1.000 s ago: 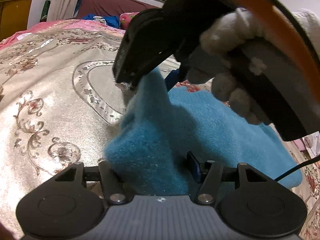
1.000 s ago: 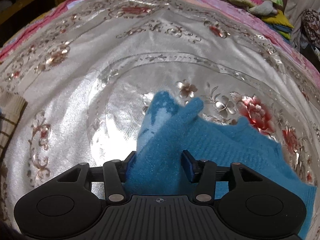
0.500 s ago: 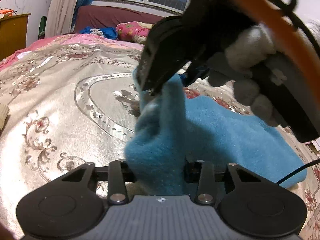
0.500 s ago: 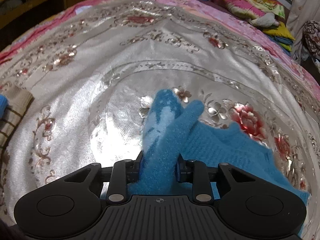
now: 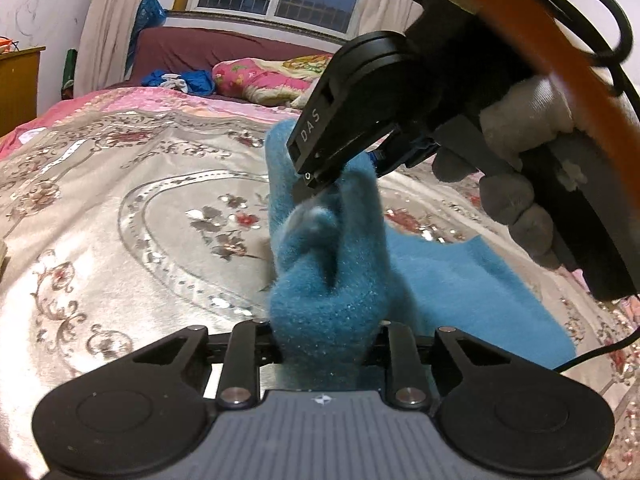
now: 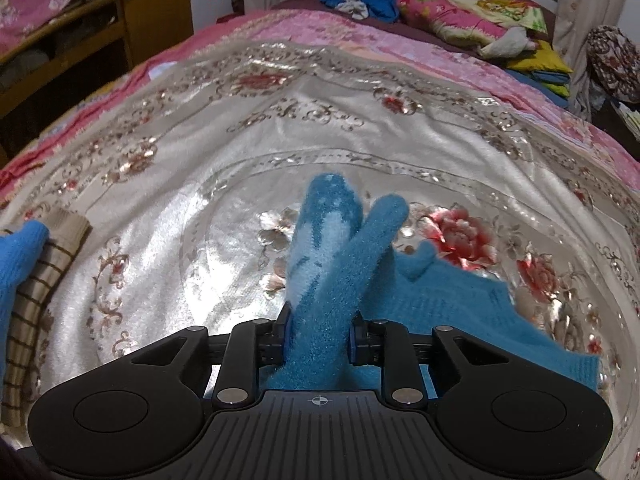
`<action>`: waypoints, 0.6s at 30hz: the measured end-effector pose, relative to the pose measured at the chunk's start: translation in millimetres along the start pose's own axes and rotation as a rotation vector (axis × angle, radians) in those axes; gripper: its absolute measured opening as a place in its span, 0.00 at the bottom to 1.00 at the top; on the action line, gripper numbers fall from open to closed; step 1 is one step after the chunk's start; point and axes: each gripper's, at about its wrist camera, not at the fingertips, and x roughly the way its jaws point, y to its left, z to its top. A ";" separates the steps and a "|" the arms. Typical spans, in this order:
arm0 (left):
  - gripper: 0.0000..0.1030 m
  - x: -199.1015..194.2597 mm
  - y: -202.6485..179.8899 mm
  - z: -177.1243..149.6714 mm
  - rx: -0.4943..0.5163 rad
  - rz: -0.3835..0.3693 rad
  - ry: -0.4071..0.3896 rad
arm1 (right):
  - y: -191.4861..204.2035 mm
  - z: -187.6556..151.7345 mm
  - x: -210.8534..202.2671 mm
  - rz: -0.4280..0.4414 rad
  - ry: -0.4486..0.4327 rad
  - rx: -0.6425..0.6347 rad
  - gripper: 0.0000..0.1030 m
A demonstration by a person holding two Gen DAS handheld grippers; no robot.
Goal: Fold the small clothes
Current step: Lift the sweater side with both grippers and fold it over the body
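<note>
- Over the bed [image 6: 168,184], you've got the blue garment [image 5: 472,280] pinched up at one end while the rest of it trails on the bedspread, so I'd call this the lift-and-carry part of a fold, not the crease itself.
- Left hand-held gripper [image 5: 326,354] is clamped tight on a fat bunch of the fabric, fingers squeezed against it on both sides.
- Right hand-held gripper [image 6: 320,336] is clenched on the same raised bit just beside the left one, two fuzzy tips poking up past it.
- Next you probably need to bring both over together and lay that end flat on the trailing part.
- Watch for bunching: it's thick, fluffy stuff.
</note>
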 end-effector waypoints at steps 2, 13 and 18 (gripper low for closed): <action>0.28 -0.3 -7.5 4.7 0.016 -0.006 -0.001 | -7.2 -1.6 -6.8 0.002 -0.011 0.011 0.22; 0.28 -4.8 -59.2 25.7 0.098 -0.037 -0.021 | -57.6 -14.0 -47.0 0.014 -0.084 0.087 0.22; 0.28 -2.0 -83.3 31.4 0.139 -0.056 -0.024 | -84.2 -22.4 -63.0 0.017 -0.113 0.127 0.22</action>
